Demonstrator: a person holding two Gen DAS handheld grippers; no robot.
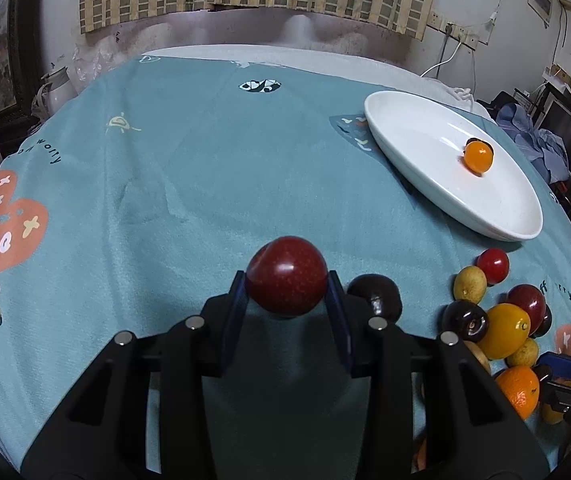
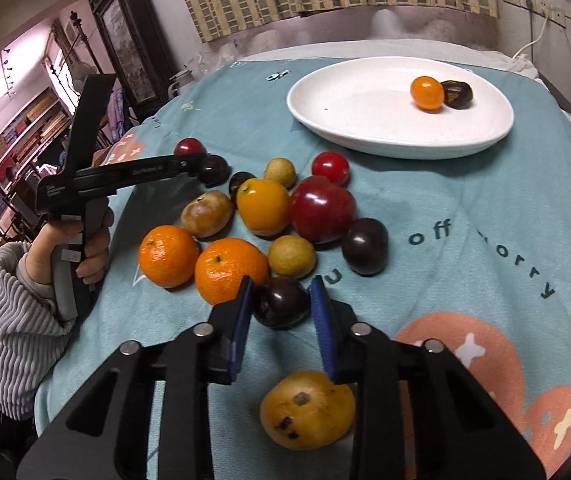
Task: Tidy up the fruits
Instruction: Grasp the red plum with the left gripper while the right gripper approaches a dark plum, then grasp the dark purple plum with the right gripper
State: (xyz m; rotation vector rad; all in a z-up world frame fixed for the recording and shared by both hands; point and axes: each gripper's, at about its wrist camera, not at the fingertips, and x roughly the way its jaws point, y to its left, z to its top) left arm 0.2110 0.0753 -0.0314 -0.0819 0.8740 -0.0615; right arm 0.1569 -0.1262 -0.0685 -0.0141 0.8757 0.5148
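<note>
My left gripper (image 1: 287, 286) is shut on a red plum (image 1: 286, 276) and holds it just above the teal cloth; it also shows in the right wrist view (image 2: 195, 160). A dark plum (image 1: 375, 296) lies right beside it. My right gripper (image 2: 281, 300) is open around a dark plum (image 2: 281, 302) on the cloth, its pads close on both sides. The white oval plate (image 2: 365, 120) holds a small orange (image 2: 427, 93) and a dark fruit (image 2: 457, 95). A pile of oranges (image 2: 231, 270), plums (image 2: 321, 208) and yellow fruits (image 2: 263, 206) lies between gripper and plate.
A spotted yellow fruit (image 2: 307, 410) lies under my right gripper. A dark plum (image 2: 365, 246) sits apart at the right of the pile. The person's sleeve and hand (image 2: 81, 248) are at the left table edge. A kettle (image 1: 57, 88) stands beyond the far left edge.
</note>
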